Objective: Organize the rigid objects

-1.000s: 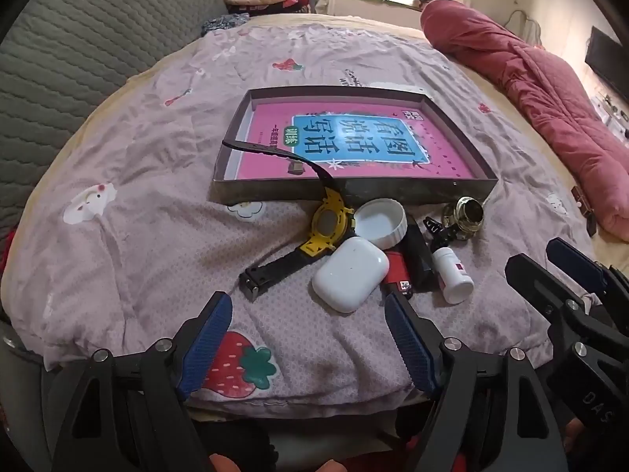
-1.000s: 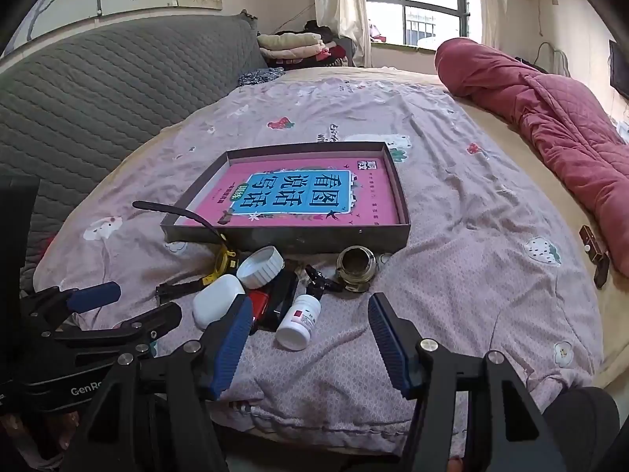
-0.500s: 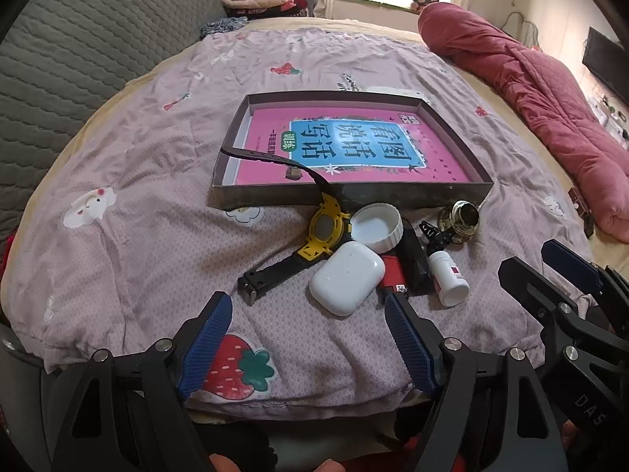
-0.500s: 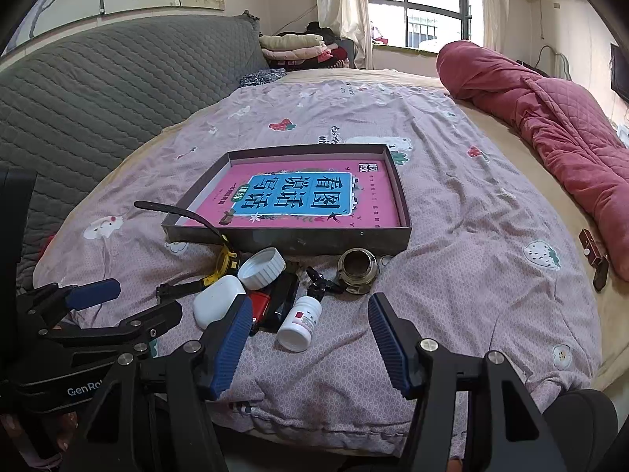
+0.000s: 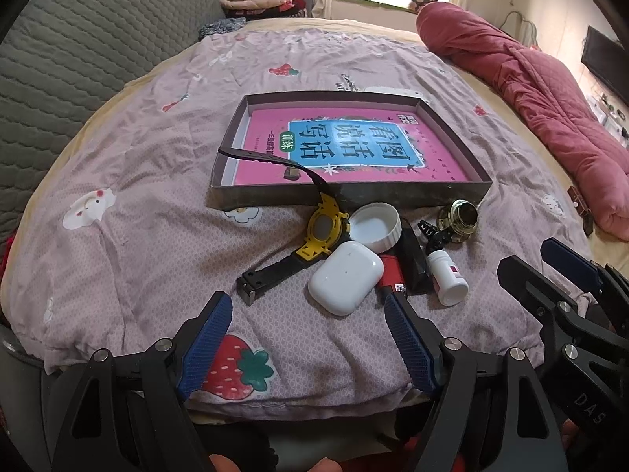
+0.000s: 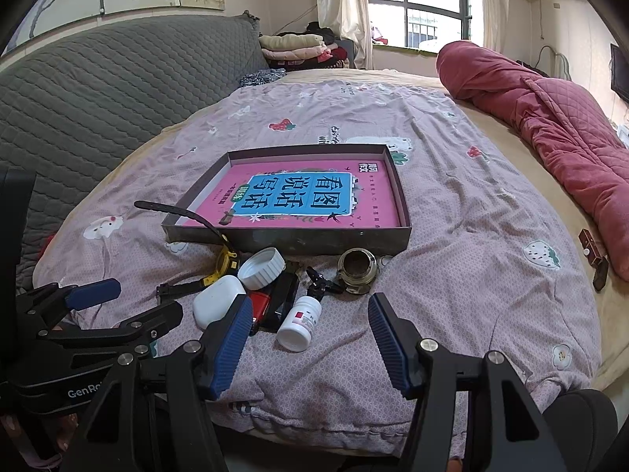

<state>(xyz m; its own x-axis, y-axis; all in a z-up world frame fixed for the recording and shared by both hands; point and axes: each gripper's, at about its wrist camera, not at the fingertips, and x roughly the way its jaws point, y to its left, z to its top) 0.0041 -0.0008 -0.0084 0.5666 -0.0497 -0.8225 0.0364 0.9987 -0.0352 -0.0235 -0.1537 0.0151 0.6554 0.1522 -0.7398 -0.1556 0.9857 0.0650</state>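
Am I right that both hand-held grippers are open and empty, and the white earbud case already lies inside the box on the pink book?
Not quite. The earbud case is not in the box; it lies on the bedspread in front of it, among the other small items, as the left wrist view shows. The rest holds: the left hand-held gripper and right hand-held gripper are both open and empty.

The pink book (image 5: pixel 354 149) lying in the shallow box (image 5: pixel 393 196) shows large Chinese characters, 看图说话写话, on a blue panel, upside down to both cameras, with a small green oval reading 训练. "DAS" is moulded on the right gripper (image 5: pixel 566 271) body. "GenRo", cut off, stands on the left gripper (image 6: pixel 129 299) body. The small white bottle's (image 6: pixel 300 324) label print is too small to read.
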